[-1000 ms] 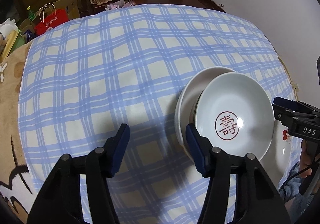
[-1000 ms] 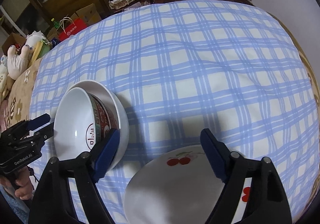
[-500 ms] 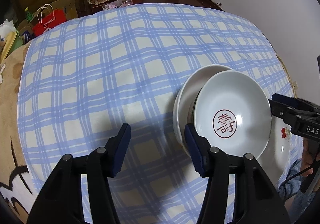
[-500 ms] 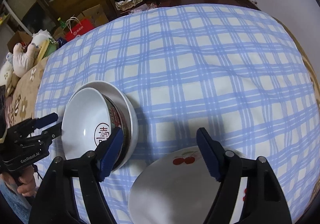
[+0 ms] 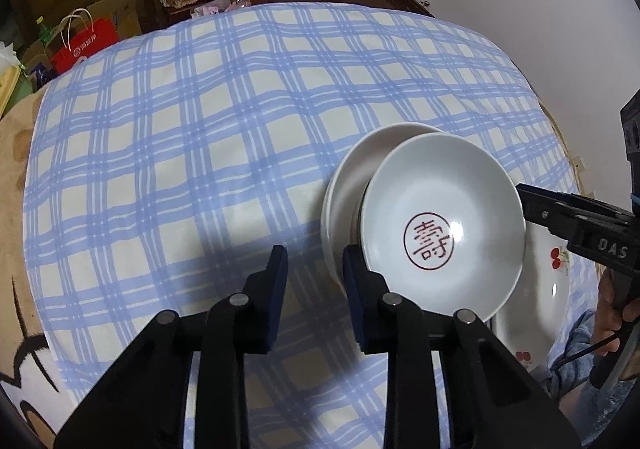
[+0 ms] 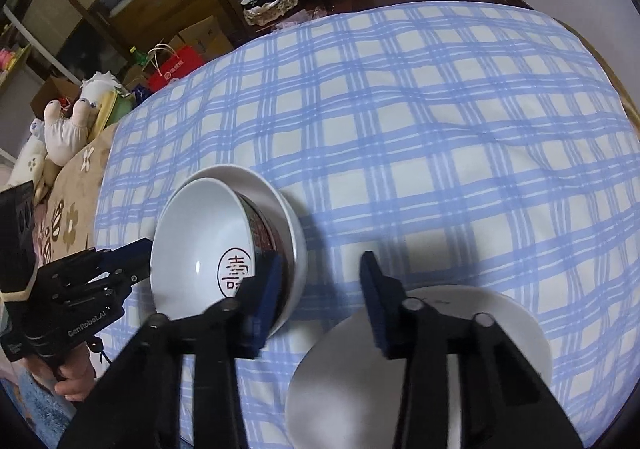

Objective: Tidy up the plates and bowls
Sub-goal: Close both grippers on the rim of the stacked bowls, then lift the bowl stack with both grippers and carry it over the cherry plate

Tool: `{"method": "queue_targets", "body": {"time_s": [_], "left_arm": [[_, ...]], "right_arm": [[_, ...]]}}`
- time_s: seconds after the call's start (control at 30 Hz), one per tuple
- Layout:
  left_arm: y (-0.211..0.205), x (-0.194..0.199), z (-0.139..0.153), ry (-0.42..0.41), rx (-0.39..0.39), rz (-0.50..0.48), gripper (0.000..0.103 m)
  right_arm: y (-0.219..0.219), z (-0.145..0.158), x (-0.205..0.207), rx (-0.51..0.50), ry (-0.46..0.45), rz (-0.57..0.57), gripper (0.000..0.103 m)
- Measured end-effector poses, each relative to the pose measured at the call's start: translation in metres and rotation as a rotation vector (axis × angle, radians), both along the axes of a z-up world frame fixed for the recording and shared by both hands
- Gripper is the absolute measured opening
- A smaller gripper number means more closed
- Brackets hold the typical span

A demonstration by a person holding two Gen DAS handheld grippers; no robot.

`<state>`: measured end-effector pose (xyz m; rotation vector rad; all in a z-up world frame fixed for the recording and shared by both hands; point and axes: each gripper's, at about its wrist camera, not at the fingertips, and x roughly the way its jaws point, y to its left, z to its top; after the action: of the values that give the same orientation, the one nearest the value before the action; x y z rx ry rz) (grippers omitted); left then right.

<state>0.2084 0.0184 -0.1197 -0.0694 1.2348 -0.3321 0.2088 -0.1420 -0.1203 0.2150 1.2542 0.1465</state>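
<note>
Your left tongs [image 5: 314,277] and right tongs [image 6: 320,281], just narrowed, stand apart, pinching nothing. The glossy round bowl [image 5: 444,225] tilts inside a smooth white dish [image 5: 348,185] on the wrinkled checked cloth [image 5: 200,153].

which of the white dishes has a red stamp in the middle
The bowl sitting tilted inside the plain white bowl. The outer one is unmarked, and the flat plate beside them carries small red cherries instead of a circular stamp.
</note>
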Motion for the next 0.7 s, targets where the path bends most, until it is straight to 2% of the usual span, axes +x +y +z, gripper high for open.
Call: {"method": "queue_targets", "body": {"time_s": [0.07,0.1,0.3,0.43,0.53,0.63,0.7], "left_arm": [[-0.002,-0.001,0.002,-0.006,0.009,-0.011,0.024],[-0.003,-0.001,0.001,-0.006,0.021,-0.014,0.023],[0.001,0.001,0.000,0.012,-0.012,-0.001,0.020],[0.001,0.004,-0.002,0.017,-0.013,0.000,0.016],[0.000,0.006,-0.005,0.031,-0.039,0.000,0.006],[0.001,0.007,-0.006,0.033,-0.044,0.011,0.006],[0.001,0.006,-0.006,0.029,-0.051,0.018,0.006]], "right_arm": [[0.005,-0.007,0.000,0.023,0.031,0.018,0.020],[0.004,-0.009,0.000,0.044,0.034,0.010,0.019],[0.002,-0.014,0.001,0.081,0.046,-0.021,0.019],[0.007,-0.016,0.000,0.069,0.043,-0.037,0.019],[0.013,-0.016,0.000,0.050,0.036,-0.036,0.018],[0.014,-0.016,0.000,0.044,0.037,-0.046,0.017],[0.011,-0.018,-0.002,0.071,0.039,-0.092,0.015]]}}
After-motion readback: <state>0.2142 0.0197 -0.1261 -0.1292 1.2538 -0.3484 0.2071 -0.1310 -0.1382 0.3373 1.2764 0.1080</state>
